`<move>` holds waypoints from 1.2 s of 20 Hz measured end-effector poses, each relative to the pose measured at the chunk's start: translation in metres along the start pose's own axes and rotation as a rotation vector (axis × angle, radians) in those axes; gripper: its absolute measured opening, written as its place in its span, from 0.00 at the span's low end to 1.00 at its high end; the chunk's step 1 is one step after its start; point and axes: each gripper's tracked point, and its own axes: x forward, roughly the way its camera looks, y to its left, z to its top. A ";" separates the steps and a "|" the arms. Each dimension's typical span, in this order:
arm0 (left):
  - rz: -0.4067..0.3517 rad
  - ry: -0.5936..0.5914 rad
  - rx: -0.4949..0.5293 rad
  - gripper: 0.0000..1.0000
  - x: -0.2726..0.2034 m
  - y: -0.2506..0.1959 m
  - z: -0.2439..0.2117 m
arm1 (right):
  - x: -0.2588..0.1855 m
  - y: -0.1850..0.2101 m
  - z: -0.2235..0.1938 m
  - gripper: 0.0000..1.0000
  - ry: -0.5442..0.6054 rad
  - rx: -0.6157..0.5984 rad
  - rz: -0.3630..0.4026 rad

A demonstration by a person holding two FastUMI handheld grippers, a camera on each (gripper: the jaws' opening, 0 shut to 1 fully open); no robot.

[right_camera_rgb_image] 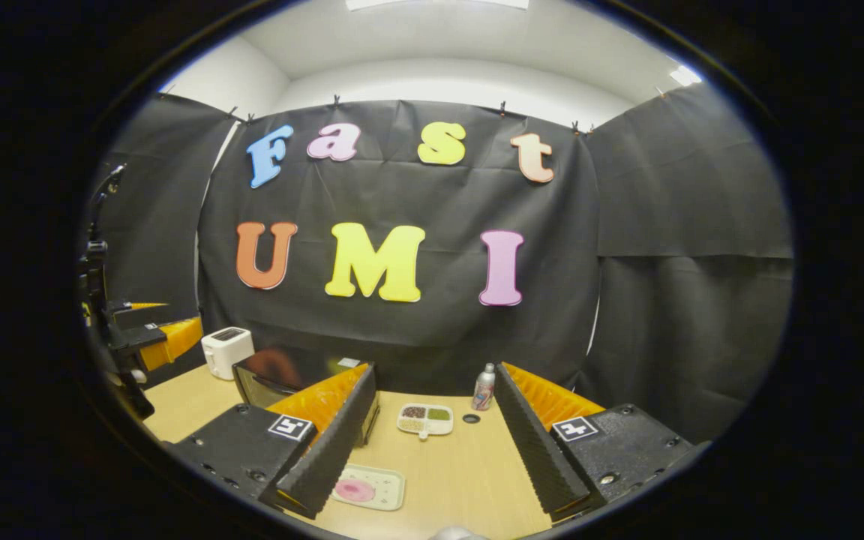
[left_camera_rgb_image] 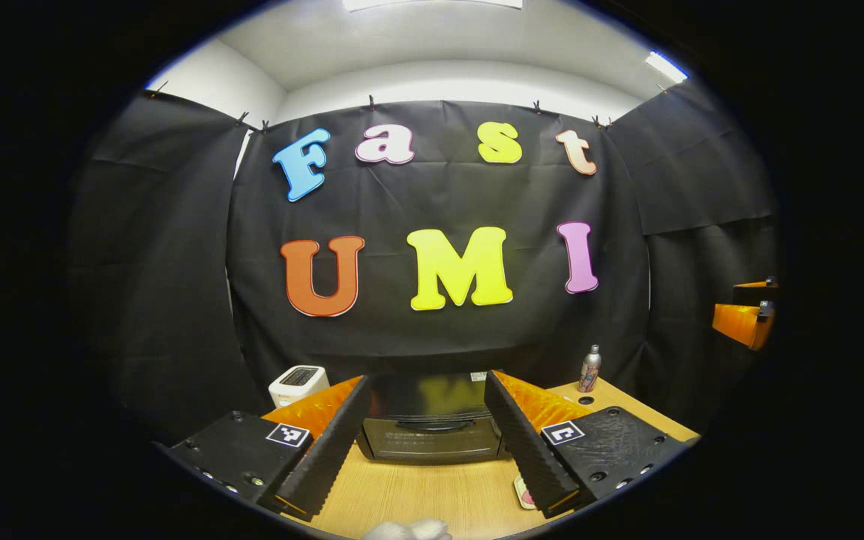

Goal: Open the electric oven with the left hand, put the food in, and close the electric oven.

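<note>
Black and glossy, the electric oven [left_camera_rgb_image: 432,420] sits at the far edge of the wooden table [left_camera_rgb_image: 432,495], door closed, framed between the spread fingers of the left gripper [left_camera_rgb_image: 432,442]. A pink food item on a tray [right_camera_rgb_image: 366,487] lies near the right gripper [right_camera_rgb_image: 432,442], also open and empty. A white toaster [right_camera_rgb_image: 226,351] stands left of the oven; a divided dish [right_camera_rgb_image: 425,420] and bottle [right_camera_rgb_image: 484,387] stand to its right.

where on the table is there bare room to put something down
Bare wood lies in front of the closed electric oven, between the left gripper's open fingers. Another free patch runs between the small tray with pink food and the right gripper, below the divided dish. The back edge is crowded: toaster, oven, dish, bottle.
</note>
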 end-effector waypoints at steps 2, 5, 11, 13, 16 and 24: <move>-0.007 -0.001 -0.002 0.96 0.007 -0.002 -0.003 | -0.001 -0.001 0.000 1.00 0.002 -0.003 -0.004; -0.016 0.012 -0.011 0.96 0.023 -0.007 -0.010 | -0.001 -0.006 0.000 1.00 0.005 -0.012 -0.014; -0.024 0.030 -0.023 0.96 0.079 -0.010 -0.040 | -0.004 -0.016 -0.005 1.00 0.041 -0.010 -0.043; -0.023 0.042 -0.027 0.96 0.103 -0.011 -0.056 | -0.008 -0.024 -0.008 1.00 0.054 -0.014 -0.065; -0.024 0.106 -0.028 0.96 0.134 -0.016 -0.092 | -0.013 -0.035 -0.014 1.00 0.080 -0.014 -0.103; -0.029 0.278 -0.012 0.97 0.187 -0.016 -0.181 | -0.024 -0.059 -0.035 1.00 0.164 -0.011 -0.191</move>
